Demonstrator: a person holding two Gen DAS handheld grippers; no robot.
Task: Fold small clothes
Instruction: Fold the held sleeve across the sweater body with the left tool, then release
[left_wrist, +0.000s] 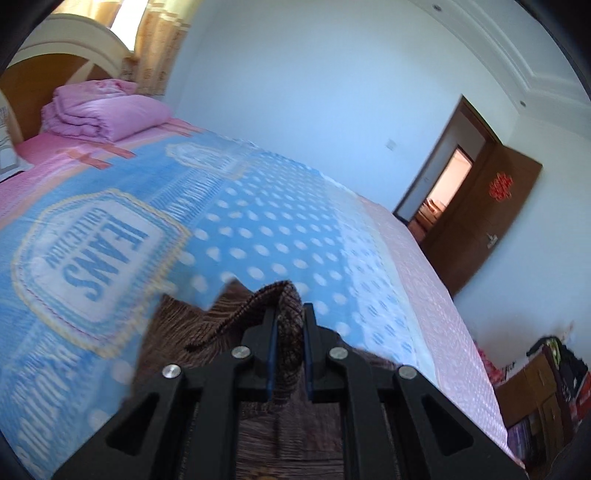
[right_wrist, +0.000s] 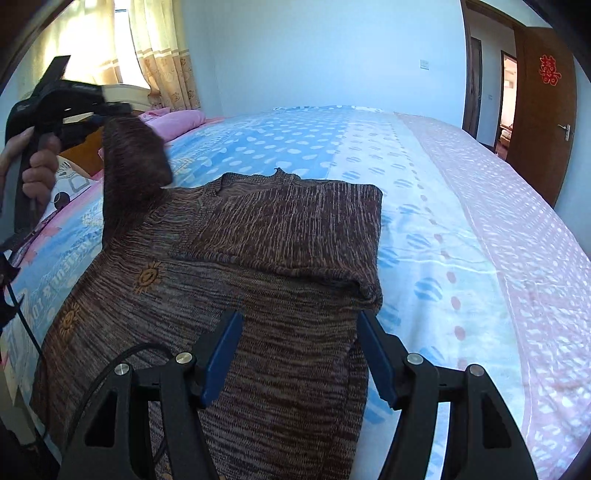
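Note:
A brown knitted sweater with small orange sun marks lies on the bed. Its right sleeve is folded across the chest. My left gripper is shut on the cuff of the left sleeve and holds it up above the bed. It also shows in the right wrist view, at the upper left, with the lifted sleeve hanging from it. My right gripper is open and empty, low over the sweater's lower body.
The bed has a blue dotted and pink sheet. A folded pink quilt lies by the headboard. An open brown door is at the right. Boxes and clutter stand beside the bed.

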